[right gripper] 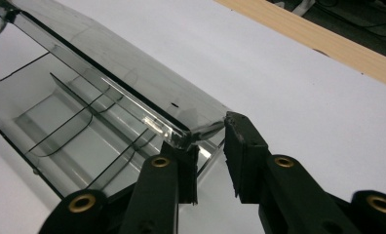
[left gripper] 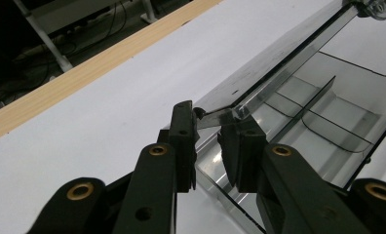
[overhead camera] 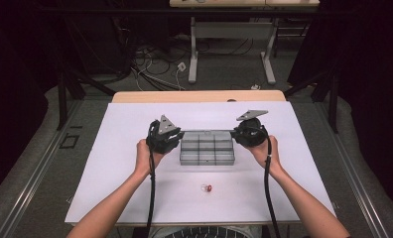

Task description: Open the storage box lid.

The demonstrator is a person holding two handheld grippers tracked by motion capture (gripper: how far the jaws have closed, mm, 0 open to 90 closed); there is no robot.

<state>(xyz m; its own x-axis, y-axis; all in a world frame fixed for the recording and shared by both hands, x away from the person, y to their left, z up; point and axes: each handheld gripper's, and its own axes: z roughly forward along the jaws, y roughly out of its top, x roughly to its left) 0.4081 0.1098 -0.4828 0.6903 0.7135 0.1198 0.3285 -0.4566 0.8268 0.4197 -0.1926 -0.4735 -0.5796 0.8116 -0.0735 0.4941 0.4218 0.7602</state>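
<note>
A clear grey compartment box (overhead camera: 207,151) sits mid-table on the white sheet, its hinged lid (overhead camera: 207,133) lifted along the far side. My left gripper (overhead camera: 179,135) is at the box's left end and my right gripper (overhead camera: 235,134) at its right end. In the left gripper view the lid (left gripper: 279,53) runs away from me and my left gripper (left gripper: 208,131) is shut on its near corner. In the right gripper view my right gripper (right gripper: 210,139) closes on the corner of the lid (right gripper: 132,83), above the empty compartments (right gripper: 69,122).
A small red and clear piece (overhead camera: 207,188) lies on the white sheet (overhead camera: 125,188) in front of the box. The wooden table edge (overhead camera: 199,96) runs behind the sheet. Beyond it are cables and a table frame (overhead camera: 231,54) on the floor.
</note>
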